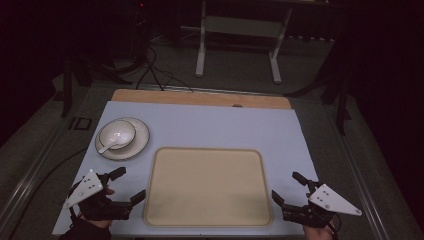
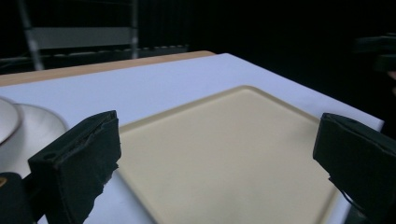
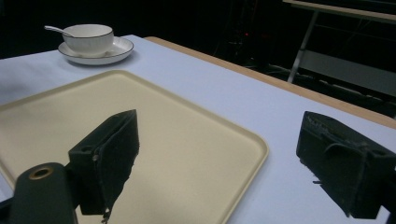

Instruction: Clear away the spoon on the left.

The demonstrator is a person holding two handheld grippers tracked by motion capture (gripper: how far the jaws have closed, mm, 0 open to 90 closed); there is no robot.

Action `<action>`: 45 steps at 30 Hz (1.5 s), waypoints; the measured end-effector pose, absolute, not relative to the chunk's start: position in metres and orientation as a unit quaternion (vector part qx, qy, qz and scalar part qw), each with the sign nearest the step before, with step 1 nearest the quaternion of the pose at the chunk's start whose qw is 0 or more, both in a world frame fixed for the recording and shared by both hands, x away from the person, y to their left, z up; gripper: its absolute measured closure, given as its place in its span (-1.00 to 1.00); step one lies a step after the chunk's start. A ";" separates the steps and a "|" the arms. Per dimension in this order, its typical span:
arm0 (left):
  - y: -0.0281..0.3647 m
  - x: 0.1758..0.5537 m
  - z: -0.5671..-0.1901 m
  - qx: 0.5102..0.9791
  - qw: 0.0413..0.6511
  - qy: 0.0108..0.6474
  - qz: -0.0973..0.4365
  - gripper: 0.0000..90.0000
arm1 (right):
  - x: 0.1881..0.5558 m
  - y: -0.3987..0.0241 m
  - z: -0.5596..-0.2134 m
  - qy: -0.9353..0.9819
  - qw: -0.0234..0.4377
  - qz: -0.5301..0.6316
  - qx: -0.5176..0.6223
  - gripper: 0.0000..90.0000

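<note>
Work has yet to begin: 2 grippers, left gripper point(image 1: 131, 186) and right gripper point(image 1: 288, 189), jaws apart and empty, flank the bare tray point(image 1: 207, 186); bowl point(image 1: 117, 134), spoon point(image 1: 109, 145) and plate point(image 1: 141, 140) wait beyond its far left corner.

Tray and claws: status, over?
Left claw open, empty, at the tray's left edge. Right claw open, empty, at its right edge. Beige tray bare; bowl with spoon on plate, far left. Nothing in the way.
</note>
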State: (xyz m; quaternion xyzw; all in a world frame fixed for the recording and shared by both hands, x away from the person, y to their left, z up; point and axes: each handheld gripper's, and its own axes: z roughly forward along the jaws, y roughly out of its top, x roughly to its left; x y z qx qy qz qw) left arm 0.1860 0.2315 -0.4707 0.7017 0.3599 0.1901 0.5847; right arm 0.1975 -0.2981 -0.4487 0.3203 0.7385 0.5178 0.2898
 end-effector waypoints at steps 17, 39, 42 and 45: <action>0.217 0.190 -0.471 0.741 0.557 0.343 0.152 -0.97 | 0.201 -0.299 -0.453 0.743 0.281 0.518 0.317 -0.71; 0.204 0.178 -0.423 0.760 0.565 0.290 0.139 -0.97 | 0.198 -0.288 -0.451 0.748 0.283 0.519 0.302 -0.71; 0.203 0.180 -0.416 0.763 0.563 0.286 0.138 -0.97 | 0.198 -0.288 -0.451 0.748 0.283 0.520 0.301 -0.71; 0.203 0.183 -0.410 0.763 0.562 0.286 0.139 -0.97 | 0.198 -0.288 -0.450 0.748 0.283 0.520 0.300 -0.71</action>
